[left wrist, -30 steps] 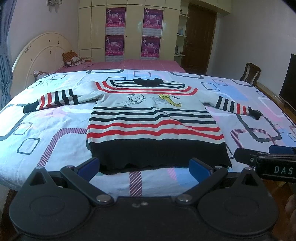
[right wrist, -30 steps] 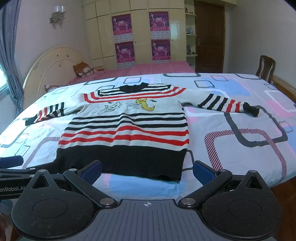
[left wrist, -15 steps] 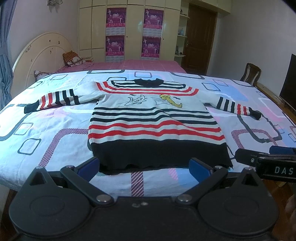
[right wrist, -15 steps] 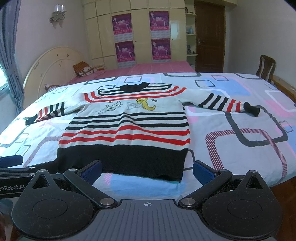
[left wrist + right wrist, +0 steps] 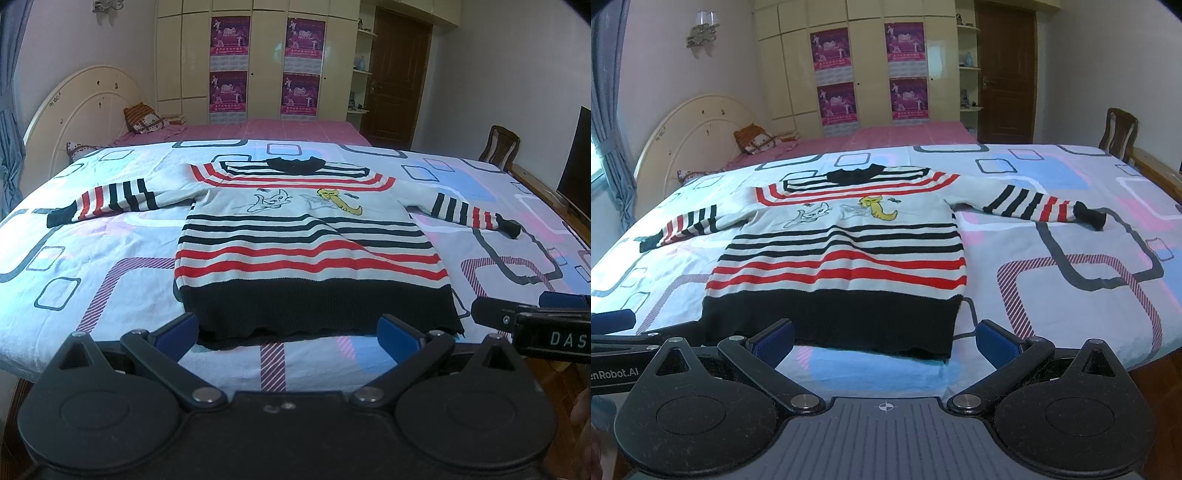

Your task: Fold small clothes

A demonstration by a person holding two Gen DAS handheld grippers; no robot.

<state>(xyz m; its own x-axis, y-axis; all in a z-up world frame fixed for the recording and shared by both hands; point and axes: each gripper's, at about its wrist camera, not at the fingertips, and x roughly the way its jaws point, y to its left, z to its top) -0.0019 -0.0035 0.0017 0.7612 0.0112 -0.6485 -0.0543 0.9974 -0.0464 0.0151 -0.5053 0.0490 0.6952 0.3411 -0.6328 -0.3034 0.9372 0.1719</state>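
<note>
Left gripper: your left gripper (image 5: 288, 334) has its jaws spread wide with nothing between them; its blue pads (image 5: 175, 332) sit just short of the sweater's black hem.
Right gripper: your right gripper (image 5: 884, 339) is likewise spread wide and holds nothing; in the left wrist view it shows as a dark bar at the right edge (image 5: 532, 325), beside your left gripper.
Sweater: the striped sweater (image 5: 306, 243) lies flat and face up on the bed, straight ahead of your left gripper, with its black hem nearest you and its black collar at the far end. From your right gripper (image 5: 838, 258) it sits ahead and slightly left, with the hem's right corner just inside the right pad.
Sleeves: both are stretched out sideways; the left sleeve (image 5: 107, 199) runs off ahead-left of your left gripper, the right sleeve (image 5: 1041, 206) ahead-right of your right gripper, each ending in a black cuff.
Print: a grey cartoon figure and a yellow one (image 5: 338, 201) sit side by side on the chest, beyond the red and black stripes.
Bed: the bedsheet (image 5: 92, 258) with rounded-square patterns carries the sweater; its near edge runs just under both grippers.
Background: far beyond the sweater stand a cream headboard (image 5: 88, 107), a wardrobe with four purple posters (image 5: 229, 37), a brown door (image 5: 399, 77) and a wooden chair (image 5: 1119, 129).
</note>
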